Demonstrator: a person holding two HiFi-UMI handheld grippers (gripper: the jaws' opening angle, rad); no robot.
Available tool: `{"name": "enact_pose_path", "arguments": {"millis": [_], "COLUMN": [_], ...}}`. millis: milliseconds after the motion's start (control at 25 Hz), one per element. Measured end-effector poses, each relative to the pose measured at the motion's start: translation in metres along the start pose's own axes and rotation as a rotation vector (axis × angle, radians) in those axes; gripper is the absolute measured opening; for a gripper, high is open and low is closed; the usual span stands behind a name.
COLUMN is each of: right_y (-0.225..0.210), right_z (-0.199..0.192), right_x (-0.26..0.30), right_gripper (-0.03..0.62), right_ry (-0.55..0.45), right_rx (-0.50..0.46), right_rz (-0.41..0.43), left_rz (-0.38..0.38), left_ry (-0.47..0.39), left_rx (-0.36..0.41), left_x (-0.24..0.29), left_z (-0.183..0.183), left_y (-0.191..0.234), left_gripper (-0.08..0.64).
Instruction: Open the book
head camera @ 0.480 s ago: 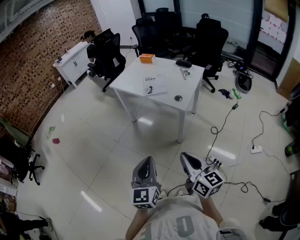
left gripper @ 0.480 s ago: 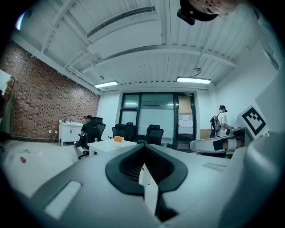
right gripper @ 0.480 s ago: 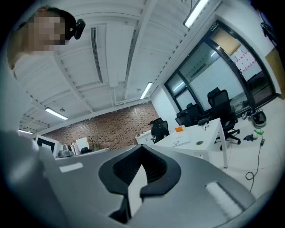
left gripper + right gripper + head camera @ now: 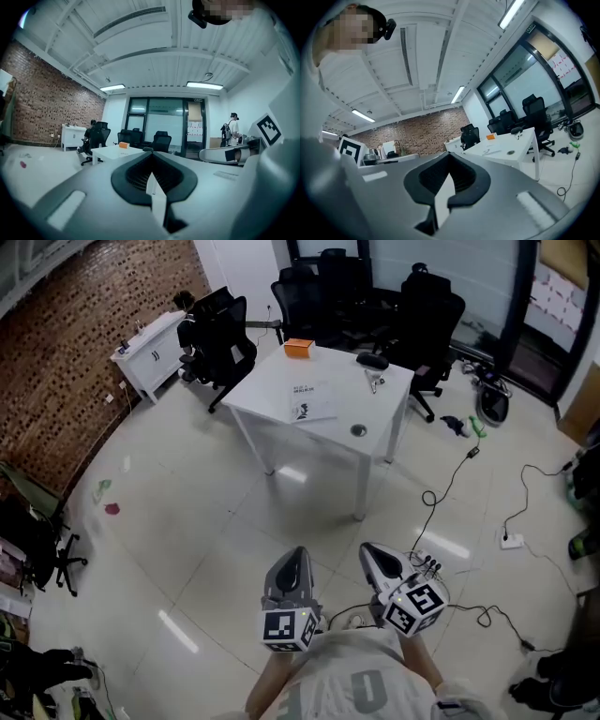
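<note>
Close in front of the person's chest, the left hand-held gripper [image 4: 296, 563] and the right hand-held gripper [image 4: 373, 561] sit side by side. Both are held level and point ahead, each with its jaws pressed together and nothing between them. Well ahead of both, across the floor [image 4: 187, 521], stands the white bench [image 4: 265, 390]. The book [image 4: 311, 403] lies flat and closed on it, an orange box [image 4: 298, 348] beyond.
</note>
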State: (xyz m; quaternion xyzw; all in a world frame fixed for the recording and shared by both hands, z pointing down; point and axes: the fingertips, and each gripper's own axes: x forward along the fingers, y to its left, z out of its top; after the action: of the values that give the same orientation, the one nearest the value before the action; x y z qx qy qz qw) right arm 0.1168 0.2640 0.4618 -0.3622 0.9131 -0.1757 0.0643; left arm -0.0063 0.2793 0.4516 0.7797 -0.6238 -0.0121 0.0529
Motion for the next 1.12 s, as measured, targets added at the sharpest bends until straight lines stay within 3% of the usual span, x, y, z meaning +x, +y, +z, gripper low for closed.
{"name": "enact_pose_path", "arguments": {"millis": [240,480,760,1120], "right_y": [-0.004,-0.008,-0.025,-0.054], "right_z": [0.015,0.044,0.024,-0.006], "right_x": [0.008,0.003,-0.017,-0.014], "right_gripper": [0.003,0.003,0.003,0.003], "right_ry": [-0.017,-0.075,-0.020,0.089], "right_rx": [-0.057,-0.065,-0.008,0.072], "right_rz": [0.005,0.029,0.035,0.049], "left_rz": [0.019,0.022,0.111,0.238], "left_ry": [-0.040,-0.117,-0.051,-0.034], "left_rx": [0.004,0.032,-0.082,-0.121], "left_x": [0.012,0.008,0.000,0.006], "left_z": [0.015,0.060,0.017,0.006], "left_y": [0.014,0.008,0.016,0.053], "left_gripper": [0.014,0.014,0.014,0.014]}}
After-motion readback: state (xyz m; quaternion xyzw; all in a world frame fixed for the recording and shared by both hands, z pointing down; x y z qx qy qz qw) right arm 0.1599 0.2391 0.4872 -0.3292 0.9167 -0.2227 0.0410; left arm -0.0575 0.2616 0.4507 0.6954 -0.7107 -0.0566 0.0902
